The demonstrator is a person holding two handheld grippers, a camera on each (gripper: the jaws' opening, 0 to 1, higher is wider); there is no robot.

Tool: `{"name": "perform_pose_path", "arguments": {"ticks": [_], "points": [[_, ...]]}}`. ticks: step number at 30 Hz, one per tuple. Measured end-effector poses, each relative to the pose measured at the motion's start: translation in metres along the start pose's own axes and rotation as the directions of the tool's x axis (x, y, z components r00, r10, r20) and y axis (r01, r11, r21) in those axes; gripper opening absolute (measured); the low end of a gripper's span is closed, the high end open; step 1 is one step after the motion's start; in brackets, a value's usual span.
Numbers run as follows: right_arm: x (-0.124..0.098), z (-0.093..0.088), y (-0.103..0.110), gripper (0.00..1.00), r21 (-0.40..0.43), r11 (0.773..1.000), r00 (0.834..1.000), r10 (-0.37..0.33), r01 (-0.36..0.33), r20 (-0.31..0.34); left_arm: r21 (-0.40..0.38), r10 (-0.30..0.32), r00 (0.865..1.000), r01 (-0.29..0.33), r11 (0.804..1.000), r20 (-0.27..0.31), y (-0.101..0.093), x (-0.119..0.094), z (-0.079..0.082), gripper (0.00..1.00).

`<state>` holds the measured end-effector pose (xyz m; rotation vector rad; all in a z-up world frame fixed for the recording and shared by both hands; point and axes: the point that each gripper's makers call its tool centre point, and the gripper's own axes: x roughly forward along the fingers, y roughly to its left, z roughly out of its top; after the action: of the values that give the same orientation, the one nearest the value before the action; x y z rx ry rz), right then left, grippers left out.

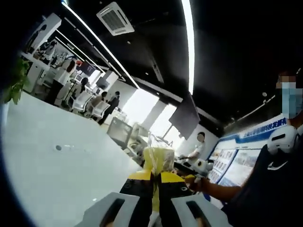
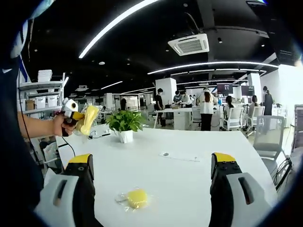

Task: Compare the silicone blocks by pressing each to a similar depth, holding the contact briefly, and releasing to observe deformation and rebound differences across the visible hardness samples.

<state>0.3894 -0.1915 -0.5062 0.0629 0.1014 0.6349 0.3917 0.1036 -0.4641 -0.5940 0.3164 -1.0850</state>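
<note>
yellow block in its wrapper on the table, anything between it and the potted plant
Nothing: in the right gripper view only bare white table separates the wrapped yellow block from the potted plant.

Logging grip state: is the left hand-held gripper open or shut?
Shut: the left hand-held gripper pinches a yellow bagged block.
</note>
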Motion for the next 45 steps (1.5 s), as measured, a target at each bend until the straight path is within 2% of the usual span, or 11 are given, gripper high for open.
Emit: {"name": "perform_pose_path", "arguments": {"ticks": [5,8,14,21,24,27,29,36,39,43,45], "points": [[-0.008,-0.012,-0.015,0.97,0.02,1.0,1.0,-0.015,0.016,-0.022,-0.054,0.037,0.999,-0.037,0.998,0.001,0.014,-0.005,-0.016,0.01],[-0.011,-0.014,-0.016,0.97,0.015,1.0,1.0,-0.023,0.023,-0.017,-0.106,0.069,0.997,-0.071,0.992,-0.027,0.03,-0.009,-0.035,0.01],[-0.016,-0.026,-0.014,0.97,0.035,0.998,0.998,-0.048,0.049,-0.033,-0.189,0.125,0.99,-0.135,0.973,-0.064,0.066,-0.015,-0.068,0.01],[-0.024,-0.046,-0.017,0.97,0.06,0.995,0.996,-0.072,0.075,-0.052,-0.238,0.173,0.978,-0.197,0.951,-0.116,0.102,-0.015,-0.101,0.01],[-0.028,-0.054,-0.016,0.97,0.059,0.993,0.993,-0.102,0.106,-0.062,-0.262,0.191,0.967,-0.231,0.937,-0.169,0.12,-0.014,-0.117,0.01],[-0.031,-0.072,-0.01,0.97,0.048,0.993,0.989,-0.106,0.111,-0.106,-0.282,0.202,0.96,-0.252,0.926,-0.194,0.136,-0.012,-0.129,0.01],[-0.032,-0.074,-0.006,0.97,0.051,0.991,0.988,-0.116,0.121,-0.105,-0.295,0.223,0.947,-0.287,0.912,-0.232,0.15,-0.013,-0.14,0.01],[-0.038,-0.081,-0.012,0.97,0.062,0.986,0.984,-0.146,0.153,-0.107,-0.341,0.234,0.924,-0.334,0.879,-0.302,0.18,-0.019,-0.168,0.01],[-0.043,-0.086,-0.02,0.97,0.063,0.982,0.978,-0.168,0.177,-0.126,-0.36,0.229,0.918,-0.344,0.867,-0.325,0.186,-0.025,-0.176,0.01],[-0.049,-0.093,-0.026,0.97,0.065,0.976,0.97,-0.194,0.205,-0.145,-0.392,0.25,0.915,-0.367,0.844,-0.318,0.2,-0.035,-0.177,0.01],[-0.052,-0.099,-0.027,0.97,0.065,0.975,0.967,-0.199,0.211,-0.159,-0.43,0.227,0.924,-0.348,0.833,-0.309,0.202,-0.035,-0.177,0.01]]}}
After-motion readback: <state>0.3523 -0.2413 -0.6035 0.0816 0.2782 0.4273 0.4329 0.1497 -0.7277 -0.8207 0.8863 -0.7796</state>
